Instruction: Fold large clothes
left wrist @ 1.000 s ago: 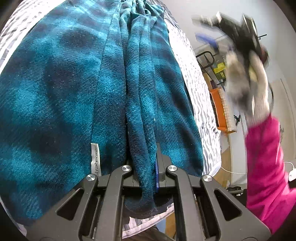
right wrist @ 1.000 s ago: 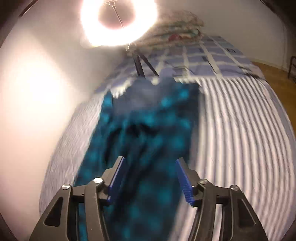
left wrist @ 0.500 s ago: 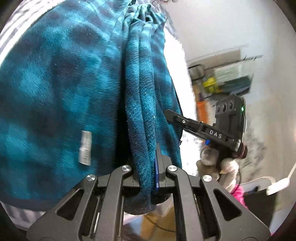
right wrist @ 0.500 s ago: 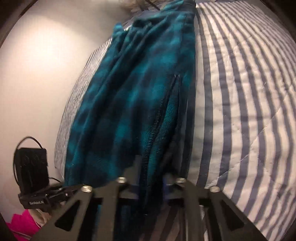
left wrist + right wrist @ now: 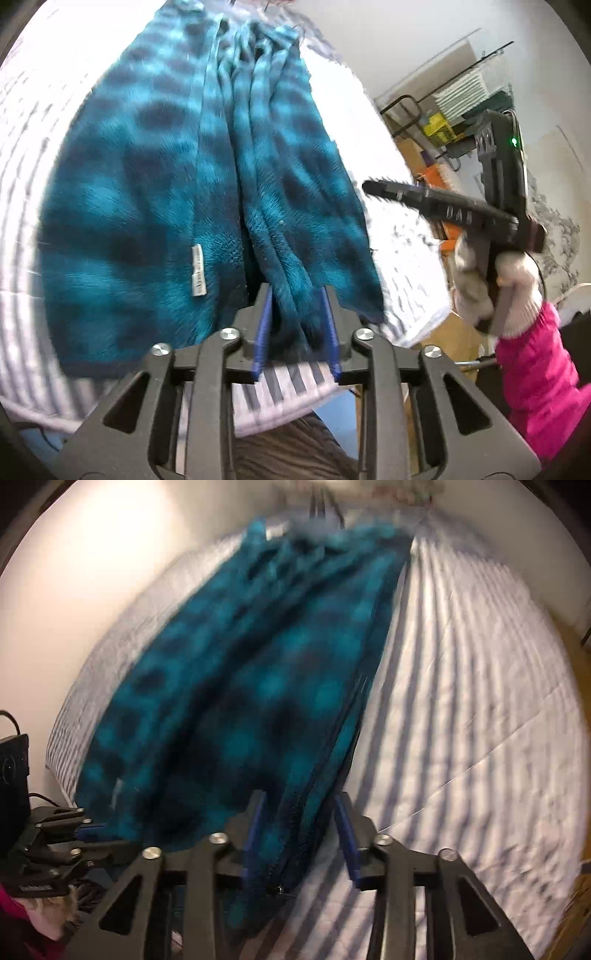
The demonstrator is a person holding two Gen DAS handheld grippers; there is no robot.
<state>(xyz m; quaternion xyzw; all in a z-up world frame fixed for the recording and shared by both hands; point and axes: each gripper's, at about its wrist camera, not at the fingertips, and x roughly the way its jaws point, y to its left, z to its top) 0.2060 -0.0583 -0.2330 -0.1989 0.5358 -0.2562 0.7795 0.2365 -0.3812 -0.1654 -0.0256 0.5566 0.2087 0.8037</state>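
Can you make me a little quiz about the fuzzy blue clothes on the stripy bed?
1. True or false: the teal plaid fleece garment lies on a striped bed cover.
2. What small white thing is sewn on the fleece?
3. The left gripper is: A) shut tight on the fleece, B) open, fleece fold between its pads, C) holding a cup.

Key: 1 true. 2 a label. 3 B; its jaws have just been opening.

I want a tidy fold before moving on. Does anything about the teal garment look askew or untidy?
Yes. The teal plaid fleece garment on the striped bedspread is bunched into lengthwise ridges along its right side instead of lying flat.
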